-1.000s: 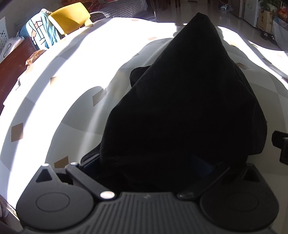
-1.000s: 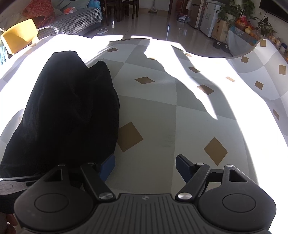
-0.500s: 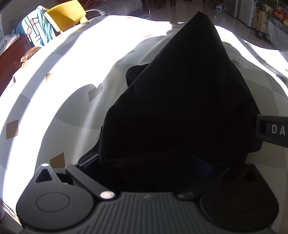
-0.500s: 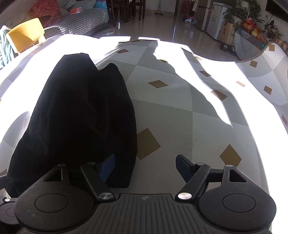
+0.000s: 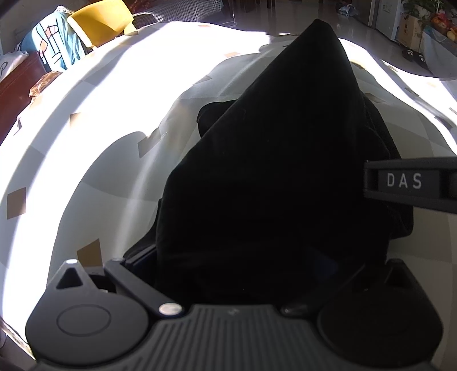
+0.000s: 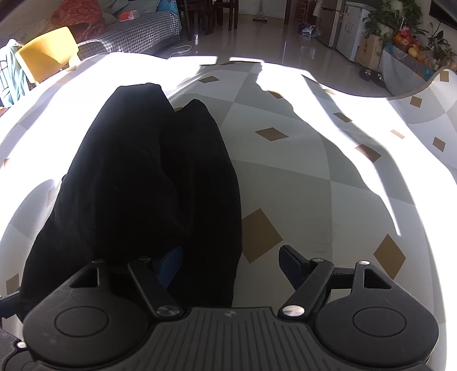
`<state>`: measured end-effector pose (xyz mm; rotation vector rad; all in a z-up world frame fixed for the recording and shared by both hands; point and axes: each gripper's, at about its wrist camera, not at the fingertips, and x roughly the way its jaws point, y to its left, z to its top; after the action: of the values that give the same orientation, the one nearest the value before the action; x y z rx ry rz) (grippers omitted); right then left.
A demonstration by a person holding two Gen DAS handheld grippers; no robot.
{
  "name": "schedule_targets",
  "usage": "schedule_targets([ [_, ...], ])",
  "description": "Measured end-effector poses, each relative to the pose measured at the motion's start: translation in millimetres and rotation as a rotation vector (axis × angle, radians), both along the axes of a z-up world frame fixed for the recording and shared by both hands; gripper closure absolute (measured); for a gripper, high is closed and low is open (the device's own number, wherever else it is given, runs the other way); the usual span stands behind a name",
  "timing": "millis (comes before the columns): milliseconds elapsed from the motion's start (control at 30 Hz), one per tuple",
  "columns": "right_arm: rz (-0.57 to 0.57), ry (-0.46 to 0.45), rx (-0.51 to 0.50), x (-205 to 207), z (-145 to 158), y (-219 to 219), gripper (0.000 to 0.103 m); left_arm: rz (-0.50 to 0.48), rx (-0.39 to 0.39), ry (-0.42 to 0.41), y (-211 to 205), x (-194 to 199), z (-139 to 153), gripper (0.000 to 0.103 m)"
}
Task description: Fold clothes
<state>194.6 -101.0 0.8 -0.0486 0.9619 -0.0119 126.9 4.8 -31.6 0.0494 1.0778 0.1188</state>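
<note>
Left tongs (image 5: 242, 274) are buried in the black garment (image 5: 274, 171), presumably clamping it up off the counter (image 6: 300, 185) for folding, while right tongs (image 6: 231, 259) gape wide, gripping nothing.

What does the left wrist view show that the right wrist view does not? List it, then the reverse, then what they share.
Left wrist only: a black bar lettered DAS entering from the right edge, and cloth hiding the jaws of the left gripper.
Right wrist only: the right gripper with its jaws open, the garment's edge between them, and a red blanket on the sofa.
Both: the black garment, the diamond-patterned tablecloth and the yellow chair.
</note>
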Motion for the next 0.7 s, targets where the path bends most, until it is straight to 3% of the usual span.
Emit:
schedule_targets([
  [133, -0.015, -0.01, -0.01, 2, 2, 0, 0.029, 0.0, -0.007, 0.002, 1, 1, 0, 0.0],
  [400, -0.047, -0.03, 0.08, 0, 19, -13, 0.029, 0.003, -0.013, 0.005, 1, 5, -1, 0.0],
  [700, 0.051, -0.078, 0.199, 5, 30, -6, 0.029, -0.001, -0.017, 0.01, 2, 7, -2, 0.0],
])
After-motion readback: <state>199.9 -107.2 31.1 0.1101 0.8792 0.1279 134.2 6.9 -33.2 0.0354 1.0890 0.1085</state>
